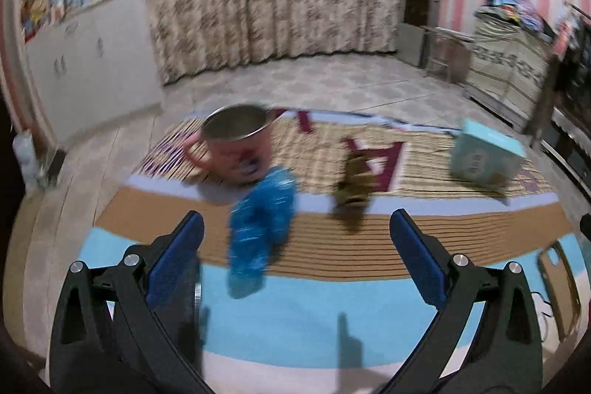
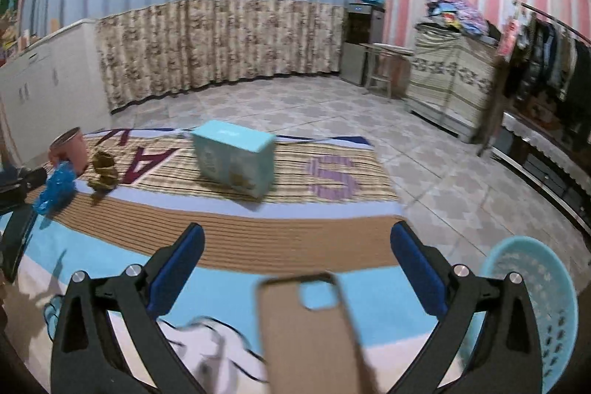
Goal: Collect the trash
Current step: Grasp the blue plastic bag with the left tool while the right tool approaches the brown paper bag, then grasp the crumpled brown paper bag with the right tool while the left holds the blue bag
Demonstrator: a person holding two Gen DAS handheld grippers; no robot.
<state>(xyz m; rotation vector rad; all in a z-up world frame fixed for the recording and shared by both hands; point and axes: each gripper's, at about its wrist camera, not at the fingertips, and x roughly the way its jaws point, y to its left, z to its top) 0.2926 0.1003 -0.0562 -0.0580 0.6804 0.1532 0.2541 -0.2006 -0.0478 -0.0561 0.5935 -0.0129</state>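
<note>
Evidently an early stage: nothing looks gathered so far.
Setting: a striped play mat (image 1: pixel 332 312) on a tiled floor; all items lie on the mat except the basket.
Left tongs (image 1: pixel 295 239): spread wide, empty, hanging over the near part of the mat and facing the blue crumpled wrapper (image 1: pixel 258 228).
Right tongs (image 2: pixel 297 246): spread wide, empty, low over the mat, with the tan phone case (image 2: pixel 310 335) lying flat between the two arms and nearer the camera than the tips.
Trash, as I judge it: the blue crumpled wrapper, just in front of the pink mug (image 1: pixel 236 143), and the brown crumpled scrap (image 1: pixel 354 187) to its right. Both lie loose on the mat, apart from each other.
Other items: a teal box (image 2: pixel 236 157) farther right on the mat; a white cloth or paper (image 2: pixel 207 349) at the near edge in the right wrist view, too blurred to name.
Bin: the light-blue perforated basket (image 2: pixel 539 301) stands on the floor at the mat's near right edge; the part of its inside that shows holds nothing.
Done: no piece in the basket, none held.
Left: every pick-up and every drop.
Likely next, a guess: the left tongs close on the blue wrapper, being nearest and roughly in line.
Caution: both views are smeared by motion, so fine detail is unsure.
</note>
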